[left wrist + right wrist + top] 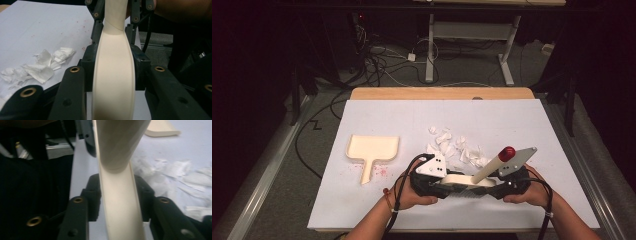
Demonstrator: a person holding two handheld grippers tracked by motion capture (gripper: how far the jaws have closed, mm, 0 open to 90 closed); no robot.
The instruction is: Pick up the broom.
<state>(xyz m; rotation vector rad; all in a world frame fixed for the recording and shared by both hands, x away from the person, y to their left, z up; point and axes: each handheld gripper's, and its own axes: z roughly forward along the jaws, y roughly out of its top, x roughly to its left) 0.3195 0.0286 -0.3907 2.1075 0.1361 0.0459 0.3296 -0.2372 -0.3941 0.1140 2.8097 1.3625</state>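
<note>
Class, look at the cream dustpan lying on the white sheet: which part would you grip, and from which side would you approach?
Grip the dustpan by its narrow handle, coming from the near edge of the table. The handle sticks out toward the person, is slim enough for two jaws and lies flat and free, while the tray is wide and the paper scraps lie off to its right.

The white worktop [492, 120] is evenly lit from overhead — its surroundings are dark, and both gripper views are soft close up.
</note>
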